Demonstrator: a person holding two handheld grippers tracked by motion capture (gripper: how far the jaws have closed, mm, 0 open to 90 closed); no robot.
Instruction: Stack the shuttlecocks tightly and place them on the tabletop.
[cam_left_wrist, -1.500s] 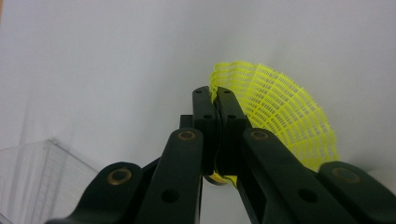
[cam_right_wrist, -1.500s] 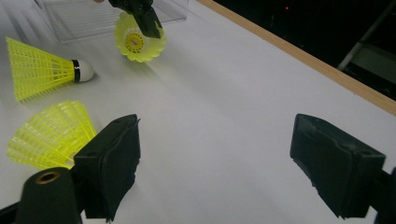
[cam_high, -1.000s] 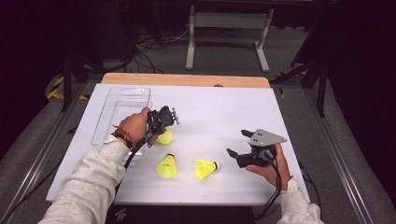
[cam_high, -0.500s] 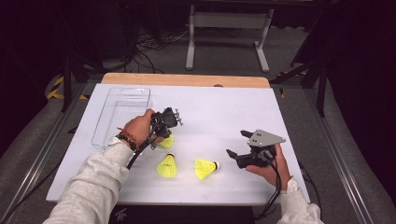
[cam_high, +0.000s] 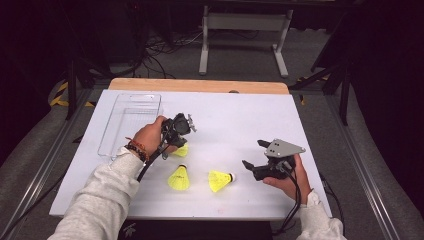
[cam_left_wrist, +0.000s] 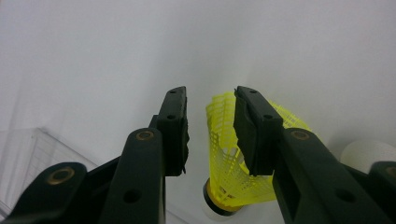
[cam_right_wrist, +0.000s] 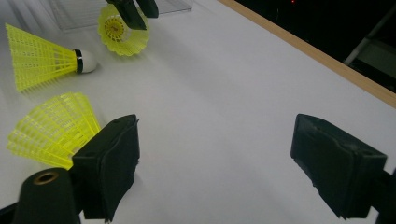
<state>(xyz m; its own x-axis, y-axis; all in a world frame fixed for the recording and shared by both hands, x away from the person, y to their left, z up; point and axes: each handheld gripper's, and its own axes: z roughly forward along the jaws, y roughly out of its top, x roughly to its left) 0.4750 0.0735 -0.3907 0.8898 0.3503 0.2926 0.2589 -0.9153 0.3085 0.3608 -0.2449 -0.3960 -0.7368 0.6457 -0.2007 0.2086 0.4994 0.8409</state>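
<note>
Left gripper (cam_high: 176, 141) jaws just opening, narrow gap, right jaw touching the yellow shuttlecock (cam_left_wrist: 233, 158) skirt. Right gripper (cam_high: 255, 160) jaws wide, empty; two more shuttlecocks (cam_high: 220, 180) at its 9 o'clock.

Lab or studio, dark surround, floor cables (cam_high: 165, 47), white worktable (cam_high: 240, 115), metal stand (cam_high: 240, 30)

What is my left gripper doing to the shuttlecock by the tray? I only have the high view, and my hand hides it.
Observer: The jaws of the left gripper have just been opening. The shuttlecock sits between them, with a gap showing at one pad.
Operator: Which way does it face?
Observer: In the right gripper view, its open skirt faces the right gripper.
</note>
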